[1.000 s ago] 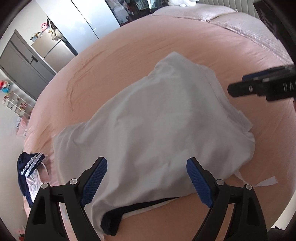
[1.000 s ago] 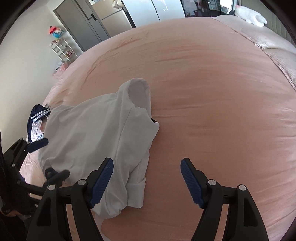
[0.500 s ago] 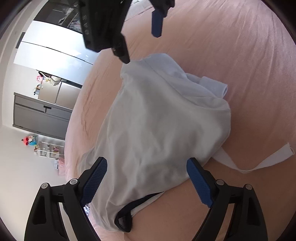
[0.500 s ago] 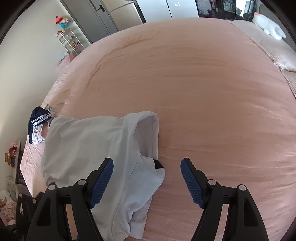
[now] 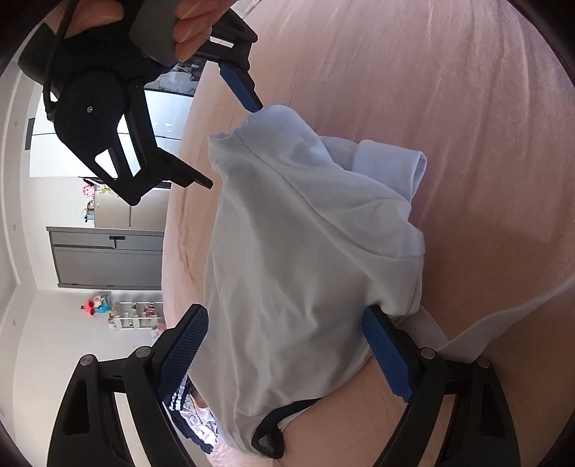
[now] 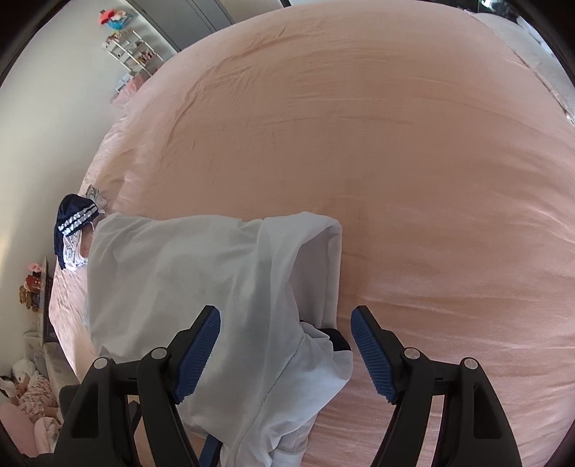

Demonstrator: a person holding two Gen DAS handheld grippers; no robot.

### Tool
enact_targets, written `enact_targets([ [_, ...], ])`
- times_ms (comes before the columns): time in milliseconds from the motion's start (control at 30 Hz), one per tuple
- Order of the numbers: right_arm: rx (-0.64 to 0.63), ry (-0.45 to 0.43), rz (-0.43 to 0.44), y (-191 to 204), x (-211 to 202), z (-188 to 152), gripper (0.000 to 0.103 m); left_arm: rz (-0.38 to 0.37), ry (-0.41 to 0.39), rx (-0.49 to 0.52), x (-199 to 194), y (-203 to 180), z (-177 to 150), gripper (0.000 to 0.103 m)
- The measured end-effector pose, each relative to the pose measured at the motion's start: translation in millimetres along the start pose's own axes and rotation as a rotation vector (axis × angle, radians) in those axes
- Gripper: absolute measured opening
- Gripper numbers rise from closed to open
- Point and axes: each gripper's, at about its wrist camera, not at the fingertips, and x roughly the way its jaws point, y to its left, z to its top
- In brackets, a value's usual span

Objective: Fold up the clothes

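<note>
A crumpled white shirt (image 5: 305, 251) (image 6: 179, 269) with dark navy trim (image 5: 267, 436) lies on the pink bed (image 5: 431, 89) (image 6: 395, 143). My left gripper (image 5: 284, 352) is open and low over the shirt's near end. Cloth bulges between its fingers, and the right finger (image 5: 386, 355) is tucked under a fold. My right gripper (image 6: 285, 355) is open too, pointing steeply down with the shirt's folded edge between its fingers. In the left wrist view the right gripper (image 5: 224, 136) hangs over the shirt's far end, its blue pad (image 5: 240, 88) touching the cloth.
A navy garment with white stripes (image 6: 73, 219) (image 5: 187, 406) lies at the bed's edge beside the shirt. A white strip of cloth (image 5: 485, 330) trails off to the right. A grey cabinet (image 5: 107, 258) and shelves (image 6: 133, 50) stand by the wall. A hand (image 5: 194, 25) holds the right gripper.
My left gripper rolled and sank closer onto the shirt's near end. My right gripper travelled across the bed until its fingers straddle the shirt's far edge. Both stayed open.
</note>
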Motion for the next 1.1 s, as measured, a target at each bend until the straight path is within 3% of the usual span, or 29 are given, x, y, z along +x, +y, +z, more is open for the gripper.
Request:
enact_targets([
  [167,0.034,0.015,0.009,-10.4,11.2,-2.3,0.075,-0.119,0.063,-0.051,9.8,18.1,1.7,0.088],
  [333,0.094,0.002,0.084,-26.7,19.6,-5.1,0.075,-0.219,0.044,-0.154,6.0,38.5,-1.8,0.088],
  [433,0.128,0.0,0.14,-34.2,25.3,-6.8,0.075,-0.209,0.058,-0.15,6.8,37.4,-0.9,0.088],
  [667,0.116,0.006,0.163,-36.0,30.1,-3.4,0.075,-0.223,0.12,-0.21,19.4,44.7,5.1,0.088],
  [833,0.162,-0.014,0.241,-47.7,31.7,-2.9,0.075,-0.191,0.089,-0.218,8.3,52.4,13.2,0.088],
  [1100,0.257,-0.042,0.381,-72.4,25.4,-14.8,0.075,-0.217,0.071,-0.232,6.0,48.5,21.3,0.088],
])
